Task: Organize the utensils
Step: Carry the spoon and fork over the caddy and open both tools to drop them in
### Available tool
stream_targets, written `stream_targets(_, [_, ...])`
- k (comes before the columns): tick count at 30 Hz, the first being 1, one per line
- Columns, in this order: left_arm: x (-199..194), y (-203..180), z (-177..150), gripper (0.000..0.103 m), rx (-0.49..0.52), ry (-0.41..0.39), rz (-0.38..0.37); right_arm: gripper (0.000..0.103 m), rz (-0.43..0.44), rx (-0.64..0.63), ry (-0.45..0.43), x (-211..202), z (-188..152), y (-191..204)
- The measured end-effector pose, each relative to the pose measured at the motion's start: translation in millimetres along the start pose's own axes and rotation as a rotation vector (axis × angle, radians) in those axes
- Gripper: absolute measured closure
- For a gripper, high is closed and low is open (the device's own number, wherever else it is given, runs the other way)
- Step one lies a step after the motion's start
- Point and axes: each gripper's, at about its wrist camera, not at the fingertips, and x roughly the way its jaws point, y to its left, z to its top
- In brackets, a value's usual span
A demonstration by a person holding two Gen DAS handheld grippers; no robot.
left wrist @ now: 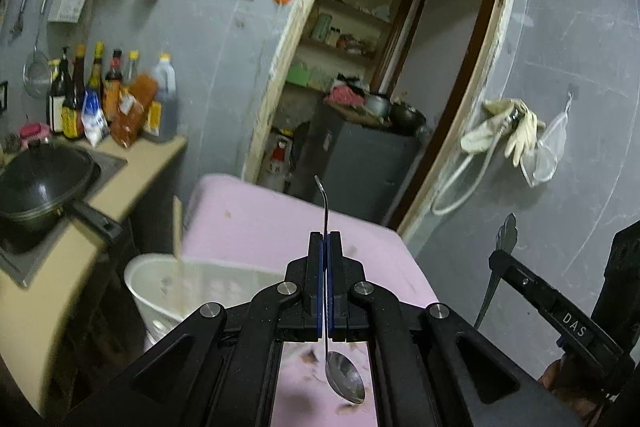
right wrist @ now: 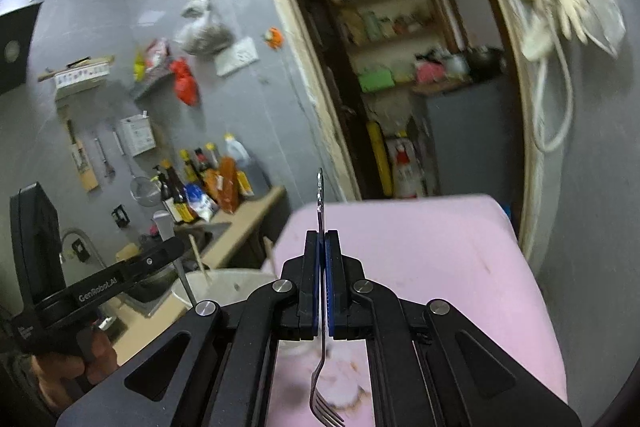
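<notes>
Partly hidden behind both tools, the pink table runs out of sight under their black linkages, and the white utensil holder at its near-left corner is blurred, its contents unclear apart from pale sticks. Bottles on the counter carry labels too soft to read. Clenched on a spoon, the left gripper pinches the handle mid-length, bowl hanging toward the camera. Likewise the right gripper clamps a fork, tines nearest the lens, handle tip poking forward. Readable lettering: "DAS" on the right tool's side, "GenRobot.AI" on the left's.
</notes>
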Motion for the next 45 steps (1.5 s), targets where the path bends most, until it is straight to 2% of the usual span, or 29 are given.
stream_targets(8, [-17.4,53.2,45.9,0.103,0.014,-0.097,0.044,0.102,0.106,-0.01,-0.09,39.5,21.3,45.3])
stream_targets(14, [-17.6,90.9,60.0,0.103,0.008,-0.127,0.105,0.102,0.154,-0.015,-0.147,66.7,27.0,66.8])
stream_targets(19, [-2.9,114.5,47.8,0.103,0.005,-0.109,0.161,0.102,0.135,-0.019,-0.141,94.2,15.7,69.2])
stream_targets(26, [21.0,123.4,23.4,0.103,0.01,-0.087,0.184,0.102,0.096,-0.025,-0.085,118.3,-7.4,60.7])
stream_targets(35, [41.0,110.0,-10.5,0.103,0.123,-0.067,0.228,0.101,0.091,-0.021,-0.033,133.0,-28.2,57.7])
stream_targets(39, [45.6,112.7,-17.4,0.103,0.108,-0.028,0.206,0.098,0.087,-0.014,-0.004,134.6,-34.2,56.2])
stream_targets(45, [45.4,118.8,-22.1,0.102,0.035,0.043,0.166,0.098,0.105,-0.012,0.036,131.6,-36.4,55.6])
